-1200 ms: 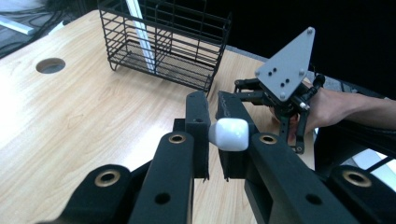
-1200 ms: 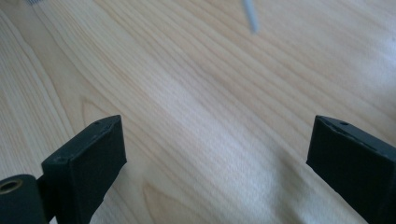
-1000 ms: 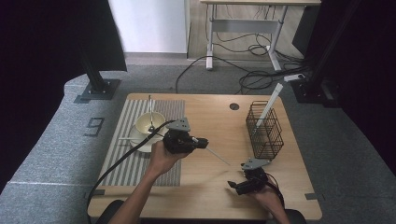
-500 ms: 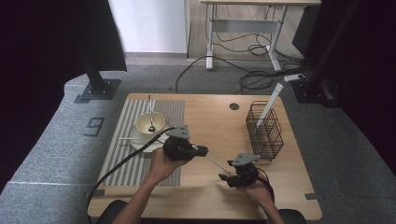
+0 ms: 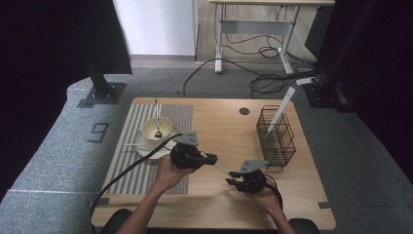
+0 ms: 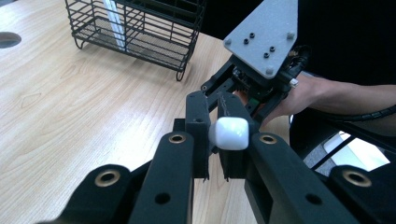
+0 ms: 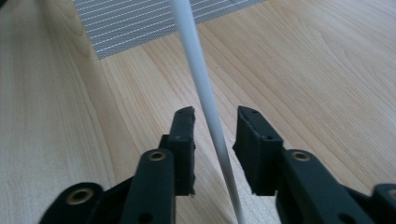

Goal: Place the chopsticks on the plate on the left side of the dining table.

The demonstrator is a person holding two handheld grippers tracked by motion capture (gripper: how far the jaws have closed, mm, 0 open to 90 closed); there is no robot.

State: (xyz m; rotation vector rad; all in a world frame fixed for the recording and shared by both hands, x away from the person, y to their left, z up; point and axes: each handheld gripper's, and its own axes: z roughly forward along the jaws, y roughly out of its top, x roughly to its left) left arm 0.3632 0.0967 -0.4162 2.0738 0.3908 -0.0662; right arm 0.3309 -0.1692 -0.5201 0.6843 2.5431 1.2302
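Tabletop: chopstick (image 7: 205, 93) between parted jaws

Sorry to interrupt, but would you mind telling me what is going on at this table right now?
A person holds a gripper in each hand. The left gripper is shut on the thick end of a white chopstick, held above the wooden table. The right gripper is open, with the chopstick's thin end passing between its jaws, so this looks like a handover. A wire basket with another white chopstick stands at the right.

Bare counter (image 5: 219, 122) lies open ahead of both claws, with the wire basket (image 5: 276, 138) blocking the right and the bowl (image 5: 157, 128) crowding the left.
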